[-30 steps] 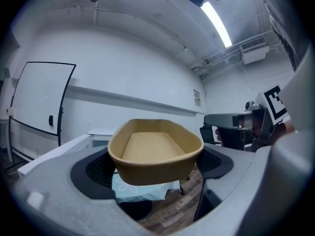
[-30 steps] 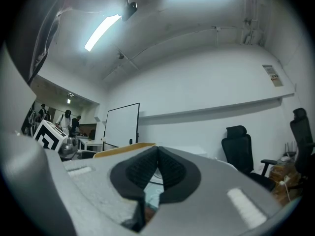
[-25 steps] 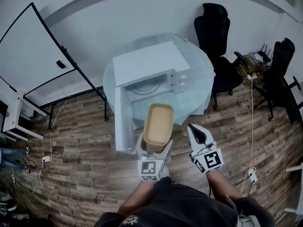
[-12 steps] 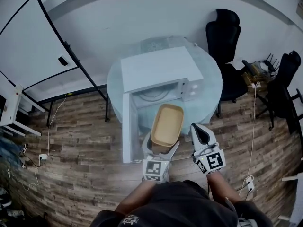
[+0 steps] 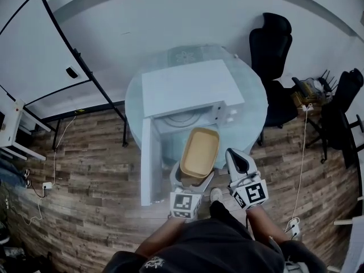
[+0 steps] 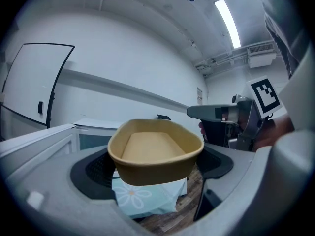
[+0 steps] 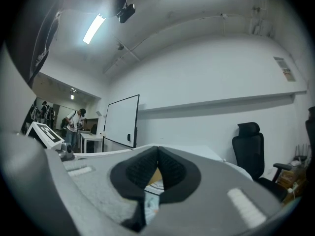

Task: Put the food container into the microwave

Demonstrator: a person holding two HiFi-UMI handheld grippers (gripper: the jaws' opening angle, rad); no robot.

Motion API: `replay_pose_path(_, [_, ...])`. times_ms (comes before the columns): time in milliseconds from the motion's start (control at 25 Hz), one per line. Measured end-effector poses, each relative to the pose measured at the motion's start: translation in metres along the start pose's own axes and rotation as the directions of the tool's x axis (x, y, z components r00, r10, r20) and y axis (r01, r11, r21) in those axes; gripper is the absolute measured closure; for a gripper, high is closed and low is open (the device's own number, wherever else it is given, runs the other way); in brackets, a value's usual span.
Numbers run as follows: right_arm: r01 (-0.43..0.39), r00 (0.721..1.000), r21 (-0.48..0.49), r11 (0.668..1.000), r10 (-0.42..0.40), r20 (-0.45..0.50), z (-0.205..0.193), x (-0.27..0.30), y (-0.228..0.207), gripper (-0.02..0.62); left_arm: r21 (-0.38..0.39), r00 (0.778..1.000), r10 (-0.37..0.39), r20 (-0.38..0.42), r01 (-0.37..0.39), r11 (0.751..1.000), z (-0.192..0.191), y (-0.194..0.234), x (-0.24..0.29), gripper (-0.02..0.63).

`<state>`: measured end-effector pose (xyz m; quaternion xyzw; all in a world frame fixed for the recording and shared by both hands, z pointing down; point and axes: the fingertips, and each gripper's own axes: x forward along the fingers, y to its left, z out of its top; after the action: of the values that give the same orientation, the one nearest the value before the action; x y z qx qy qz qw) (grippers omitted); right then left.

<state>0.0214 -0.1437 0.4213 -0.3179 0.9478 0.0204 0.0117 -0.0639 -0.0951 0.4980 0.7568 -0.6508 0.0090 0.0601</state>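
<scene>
A tan oblong food container is held level by its near end in my left gripper, which is shut on it. It hangs just in front of the white microwave, whose door stands swung open to the left, showing the cavity and its glass turntable. My right gripper is shut and empty, to the right of the container, its tips pointing at the microwave's control panel.
The microwave stands on a round table with a pale blue flowered cloth. Black office chairs stand at the right, a whiteboard at the left. Cables and a power strip lie on the wood floor.
The view has shifted a little; the container in my left gripper has stayed just in front of the open microwave, and the right gripper keeps its place beside it.
</scene>
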Motion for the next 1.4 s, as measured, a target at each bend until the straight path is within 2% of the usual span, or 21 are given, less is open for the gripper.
replay_pose_path(240, [-0.078, 0.997, 0.015, 0.997, 0.078, -0.026, -0.016, 0.029, -0.032, 0.594, 0.001, 0.996, 0.083, -0.041, -0.083, 0.997, -0.012, 0.009, 0.036, 0.097])
replay_pose_path(480, [-0.16, 0.985, 0.035, 0.987, 0.161, -0.056, -0.044, 0.056, -0.056, 0.594, -0.002, 0.979, 0.18, -0.097, -0.181, 0.983, -0.035, 0.017, 0.063, 0.097])
replay_pose_path(680, [-0.226, 0.969, 0.066, 0.972, 0.231, -0.091, -0.074, 0.071, -0.069, 0.594, 0.002, 0.968, 0.212, -0.133, -0.214, 0.977, -0.05, 0.02, 0.079, 0.097])
replay_pose_path(1040, [-0.353, 0.921, 0.16, 0.922, 0.372, -0.115, -0.112, 0.085, -0.067, 0.594, 0.014, 0.915, 0.359, -0.186, -0.363, 0.932, -0.077, 0.048, 0.091, 0.097])
replay_pose_path(1200, [-0.388, 0.902, 0.177, 0.905, 0.412, -0.128, -0.126, 0.092, -0.064, 0.594, 0.027, 0.899, 0.396, -0.187, -0.398, 0.917, -0.082, 0.07, 0.095, 0.097])
replay_pose_path(1400, [-0.404, 0.89, 0.17, 0.899, 0.429, -0.151, -0.141, 0.108, -0.061, 0.594, 0.02, 0.878, 0.437, -0.193, -0.442, 0.897, -0.092, 0.098, 0.104, 0.097])
